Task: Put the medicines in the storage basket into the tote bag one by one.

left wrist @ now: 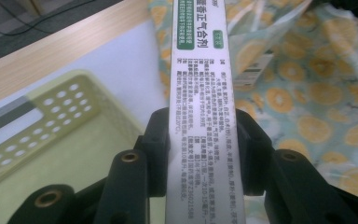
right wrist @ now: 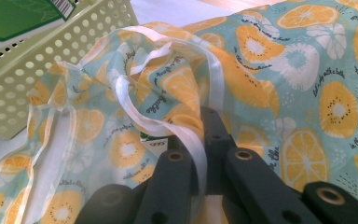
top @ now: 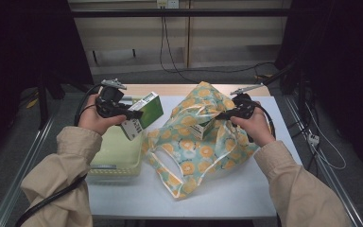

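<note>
A green and white carton box (top: 144, 115) hangs in the air above the pale green basket (top: 116, 153), held by my left gripper (top: 123, 116), which is shut on it. In the left gripper view the box's white printed side (left wrist: 200, 116) runs up between the two black jaws. A fabric bag with an orange-slice print (top: 201, 137) lies on the white table top. My right gripper (top: 229, 113) is shut on the bag's white-trimmed rim (right wrist: 186, 135) and lifts it. A second box (top: 199, 130) shows inside the bag's mouth.
The perforated pale green basket (left wrist: 51, 121) sits at the table's left, under the held box. The bag's looped handle (top: 168, 163) lies toward the table's front. Cables (top: 326, 156) hang off the right side. A wooden strip (top: 170, 89) runs along the far edge.
</note>
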The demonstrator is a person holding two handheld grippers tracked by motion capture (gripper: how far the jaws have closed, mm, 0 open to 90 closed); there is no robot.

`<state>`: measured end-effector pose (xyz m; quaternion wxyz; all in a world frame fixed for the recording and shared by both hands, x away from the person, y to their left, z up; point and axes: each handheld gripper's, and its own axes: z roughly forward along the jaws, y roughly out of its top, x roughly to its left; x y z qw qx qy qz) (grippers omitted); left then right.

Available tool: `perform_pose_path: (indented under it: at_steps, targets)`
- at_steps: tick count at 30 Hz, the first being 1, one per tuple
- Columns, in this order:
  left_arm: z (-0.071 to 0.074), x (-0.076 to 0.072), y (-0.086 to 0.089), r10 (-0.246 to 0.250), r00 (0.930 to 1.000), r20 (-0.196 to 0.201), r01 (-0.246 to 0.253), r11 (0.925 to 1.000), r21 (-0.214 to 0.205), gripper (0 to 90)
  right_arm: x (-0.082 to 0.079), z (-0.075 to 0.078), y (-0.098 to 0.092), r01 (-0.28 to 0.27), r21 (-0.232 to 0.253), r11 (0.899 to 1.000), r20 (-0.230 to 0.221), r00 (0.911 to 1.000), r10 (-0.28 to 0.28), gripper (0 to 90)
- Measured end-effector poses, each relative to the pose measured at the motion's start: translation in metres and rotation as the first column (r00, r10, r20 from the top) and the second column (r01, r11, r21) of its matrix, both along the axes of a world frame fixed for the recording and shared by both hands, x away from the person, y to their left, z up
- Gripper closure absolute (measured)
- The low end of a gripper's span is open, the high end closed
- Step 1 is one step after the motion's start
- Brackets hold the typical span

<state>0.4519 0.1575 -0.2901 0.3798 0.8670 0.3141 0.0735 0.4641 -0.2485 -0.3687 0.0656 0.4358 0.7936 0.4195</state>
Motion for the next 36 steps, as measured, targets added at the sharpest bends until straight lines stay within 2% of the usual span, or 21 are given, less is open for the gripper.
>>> perform_pose_path:
  at_steps: [6,11,14,19,22,24,26,28,29,31,36]
  targets:
    - [-0.002,-0.01,-0.024,-0.066,0.9978,-0.006,0.065,0.9977,-0.015,63.1,0.001,0.0,-0.004,0.011,0.004,1.0,-0.001,0.9999,-0.011,90.0]
    - [-0.008,-0.018,-0.046,-0.12,0.9926,-0.016,0.12,0.9927,-0.016,63.1,-0.001,0.001,-0.001,0.005,-0.004,1.0,0.005,1.0,-0.005,90.0]
    - [-0.015,-0.023,-0.06,-0.158,0.9871,-0.026,0.157,0.9874,-0.015,63.1,-0.002,0.003,-0.001,0.006,-0.002,1.0,0.009,0.9999,-0.006,90.0]
    - [-0.029,-0.028,-0.076,-0.193,0.9803,-0.045,0.192,0.9813,-0.017,63.1,-0.004,0.005,-0.003,0.011,-0.003,1.0,0.015,0.9998,-0.011,90.0]
    - [-0.038,-0.03,-0.087,-0.228,0.9722,-0.053,0.23,0.973,0.022,63.0,-0.004,0.006,-0.002,0.013,-0.002,1.0,0.016,0.9998,-0.013,90.0]
    - [-0.045,-0.031,-0.094,-0.23,0.9713,-0.063,0.231,0.973,0.011,63.0,-0.004,0.006,-0.001,0.013,-0.002,1.0,0.016,0.9998,-0.013,90.0]
    - [-0.051,-0.031,-0.101,-0.243,0.9684,-0.058,0.245,0.9692,0.03,63.0,-0.004,0.005,0.0,0.01,-0.001,1.0,0.016,0.9998,-0.01,90.0]
    - [-0.058,-0.032,-0.109,-0.24,0.9692,-0.056,0.242,0.9694,0.04,63.0,-0.004,0.005,0.001,0.007,-0.004,1.0,0.017,0.9998,-0.007,90.0]
    - [-0.061,-0.032,-0.112,-0.238,0.9693,-0.061,0.24,0.9703,0.029,63.0,-0.004,0.005,0.001,0.007,-0.001,1.0,0.017,0.9998,-0.007,90.0]
    - [-0.067,-0.032,-0.12,-0.246,0.9669,-0.067,0.249,0.9678,0.037,63.0,-0.004,0.005,0.001,0.009,0.001,1.0,0.016,0.9998,-0.009,90.0]
    - [-0.074,-0.033,-0.134,-0.25,0.9664,-0.058,0.252,0.9673,0.027,63.0,-0.005,0.006,0.002,0.007,0.001,1.0,0.017,0.9998,-0.007,90.0]
